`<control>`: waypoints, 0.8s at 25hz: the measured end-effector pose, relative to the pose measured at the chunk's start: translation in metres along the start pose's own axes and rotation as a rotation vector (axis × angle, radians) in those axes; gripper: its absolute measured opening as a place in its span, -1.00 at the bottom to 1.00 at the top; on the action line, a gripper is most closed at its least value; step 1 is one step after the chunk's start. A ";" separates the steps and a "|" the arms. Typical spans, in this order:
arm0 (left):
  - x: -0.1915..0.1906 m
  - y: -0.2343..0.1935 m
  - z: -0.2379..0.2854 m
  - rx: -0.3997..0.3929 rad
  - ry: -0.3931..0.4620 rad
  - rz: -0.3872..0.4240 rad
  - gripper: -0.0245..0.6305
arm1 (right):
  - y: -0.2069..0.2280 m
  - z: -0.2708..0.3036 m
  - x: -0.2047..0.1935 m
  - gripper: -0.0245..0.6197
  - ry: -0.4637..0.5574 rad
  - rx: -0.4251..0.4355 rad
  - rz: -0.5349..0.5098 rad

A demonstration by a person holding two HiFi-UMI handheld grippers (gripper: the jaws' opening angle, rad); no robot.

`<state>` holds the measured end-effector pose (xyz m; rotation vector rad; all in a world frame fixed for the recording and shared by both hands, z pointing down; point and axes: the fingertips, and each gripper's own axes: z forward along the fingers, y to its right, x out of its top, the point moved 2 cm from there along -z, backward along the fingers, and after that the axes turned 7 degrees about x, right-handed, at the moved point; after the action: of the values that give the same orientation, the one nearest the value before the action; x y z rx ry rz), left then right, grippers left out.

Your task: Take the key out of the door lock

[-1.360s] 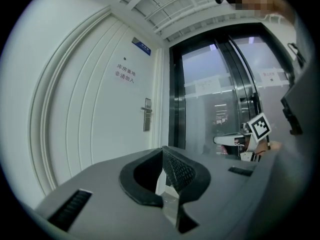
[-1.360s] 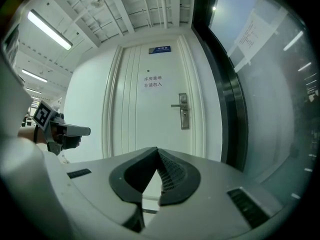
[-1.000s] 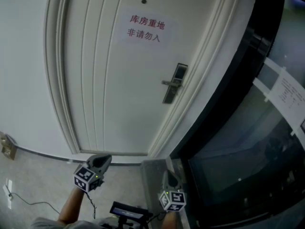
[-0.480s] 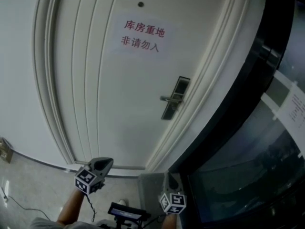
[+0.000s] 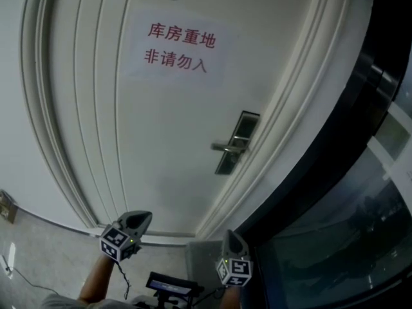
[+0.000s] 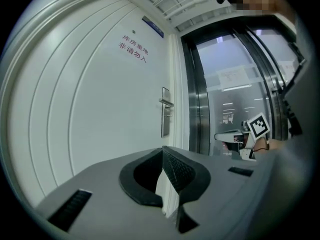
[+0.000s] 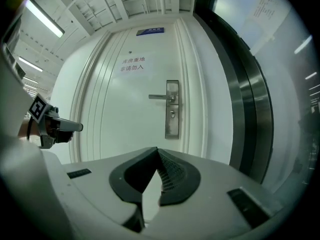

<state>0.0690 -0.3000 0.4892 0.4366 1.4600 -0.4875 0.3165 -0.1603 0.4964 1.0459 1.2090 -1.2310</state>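
Observation:
A white door [image 5: 161, 127] fills the head view, with a steel lock plate [image 5: 236, 143] and lever handle [image 5: 225, 148] at its right side. The same lock plate [image 7: 172, 109] shows in the right gripper view with a small keyhole spot [image 7: 172, 115] under the lever; the key is too small to make out. My left gripper [image 5: 138, 219] and right gripper [image 5: 233, 237] hang low, well short of the door. Both are shut with nothing between the jaws, as the left gripper [image 6: 162, 150] and right gripper [image 7: 157, 150] show in their own views.
A paper sign [image 5: 177, 47] with red print hangs on the door. A dark-framed glass wall [image 5: 347, 192] runs along the right. A small wall socket [image 5: 8, 206] and a thin cable [image 5: 26, 275] sit at the lower left. A black device [image 5: 170, 282] is at the person's waist.
The door has grown larger in the head view and the lock plate has slid lower in the picture. Both grippers stay low and shut.

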 end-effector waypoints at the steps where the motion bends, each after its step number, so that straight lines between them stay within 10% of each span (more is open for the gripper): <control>1: 0.000 -0.002 0.007 0.002 -0.002 -0.003 -0.91 | 0.005 0.006 0.001 -0.91 0.000 0.002 -0.005; 15: -0.001 -0.036 0.073 0.063 -0.008 -0.019 -0.91 | 0.062 0.092 0.058 -0.91 0.035 -0.036 -0.259; 20: 0.000 -0.048 0.086 0.079 -0.007 -0.023 -0.91 | 0.070 0.120 0.075 -0.91 0.032 -0.082 -0.532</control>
<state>0.1135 -0.3879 0.4953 0.4808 1.4435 -0.5663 0.3933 -0.2810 0.4298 0.7030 1.6118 -1.5531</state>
